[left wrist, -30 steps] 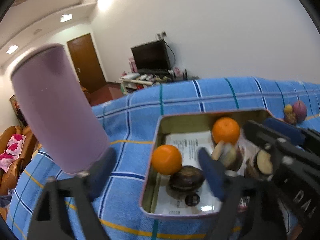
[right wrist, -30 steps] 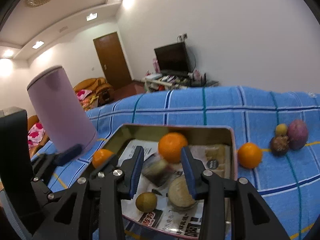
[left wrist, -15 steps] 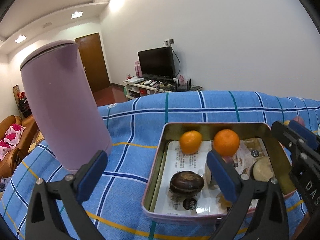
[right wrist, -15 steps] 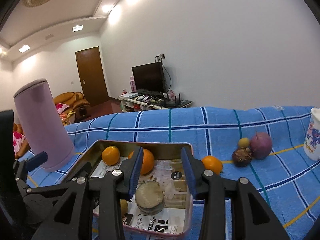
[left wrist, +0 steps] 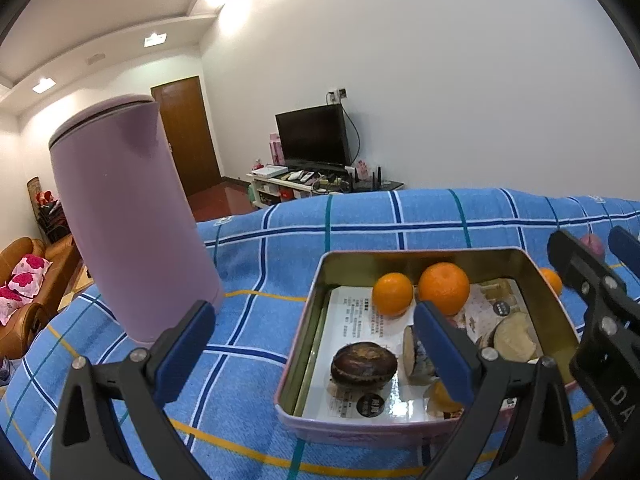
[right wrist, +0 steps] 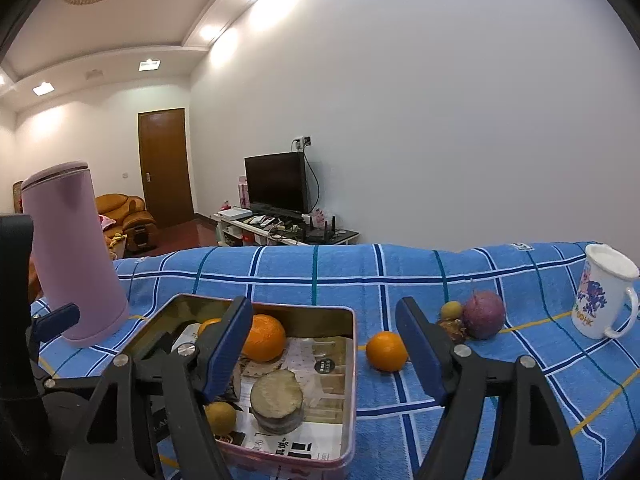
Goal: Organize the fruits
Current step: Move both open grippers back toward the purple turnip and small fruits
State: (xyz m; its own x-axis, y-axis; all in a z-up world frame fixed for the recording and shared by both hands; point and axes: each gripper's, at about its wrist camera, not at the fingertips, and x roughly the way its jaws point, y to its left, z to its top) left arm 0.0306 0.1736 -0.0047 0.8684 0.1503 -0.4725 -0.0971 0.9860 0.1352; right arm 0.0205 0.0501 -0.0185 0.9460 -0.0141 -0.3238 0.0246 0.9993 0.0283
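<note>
A metal tin (left wrist: 304, 328) on the blue checked cloth holds two oranges (left wrist: 393, 294) (left wrist: 444, 288) at its back and a dark brown fruit (left wrist: 364, 364) at its front. My left gripper (left wrist: 314, 348) stands open over the tin's near left corner and grips nothing. The jaws of my right gripper (right wrist: 324, 348) are opening above the tin's right rim (right wrist: 352, 360), with nothing held between them. Just right of the tin a loose orange (right wrist: 386, 351) lies on the cloth. Farther right sit a purple fruit (right wrist: 483, 314), a small yellow fruit (right wrist: 452, 310) and a dark fruit (right wrist: 452, 328).
A tall purple tumbler (left wrist: 128, 220) stands left of the tin. A white printed mug (right wrist: 600, 292) stands at the far right of the cloth. The tin also holds a round beige slab (right wrist: 276, 398), a small yellowish fruit (right wrist: 220, 416) and printed paper.
The orange that was between my left fingers now lies at the tin's back beside the other orange. My right jaws have spread wide, and that view has swung right toward the loose fruits.
</note>
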